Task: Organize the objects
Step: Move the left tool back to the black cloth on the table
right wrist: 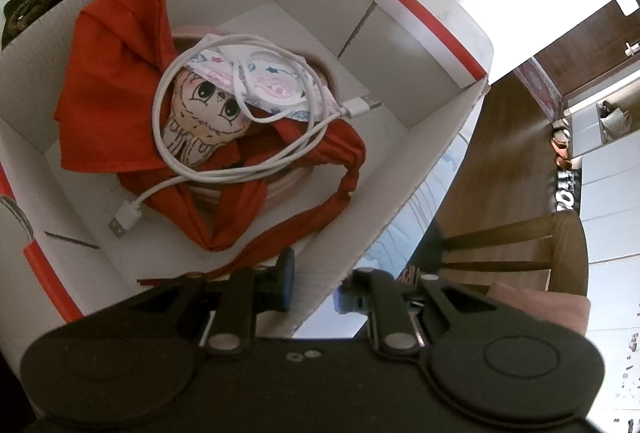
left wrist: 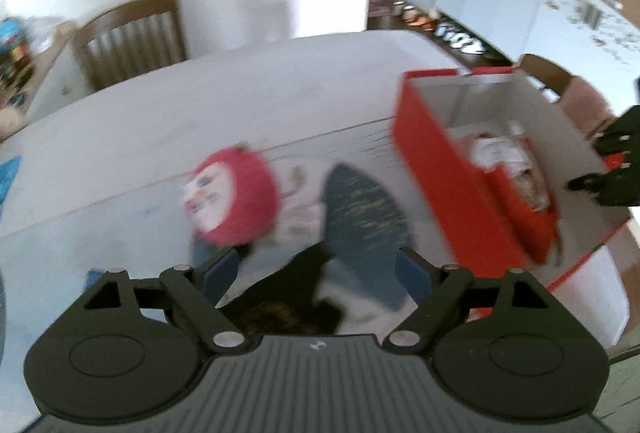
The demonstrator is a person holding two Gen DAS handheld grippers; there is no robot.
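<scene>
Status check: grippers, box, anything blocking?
Left gripper open, empty. Right gripper clamped on red-and-white cardboard box wall. White USB cable inside. Pink plush toy still on table; nothing blocking.

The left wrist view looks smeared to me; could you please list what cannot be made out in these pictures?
- Pink round toy, left wrist view: motion blur hides its face details.
- Dark blue item, same view: blurred, partly behind the left claw.
- Bowl, right wrist view: mostly covered by red cloth and doll.

Open tabletop (left wrist: 280, 81) beyond the pink toy (left wrist: 232, 197) and dark cloth (left wrist: 360, 205); box (right wrist: 432, 137) open above, far end bare, middle filled by red cloth (right wrist: 116, 81), doll (right wrist: 204, 113), cable (right wrist: 256, 161).
</scene>
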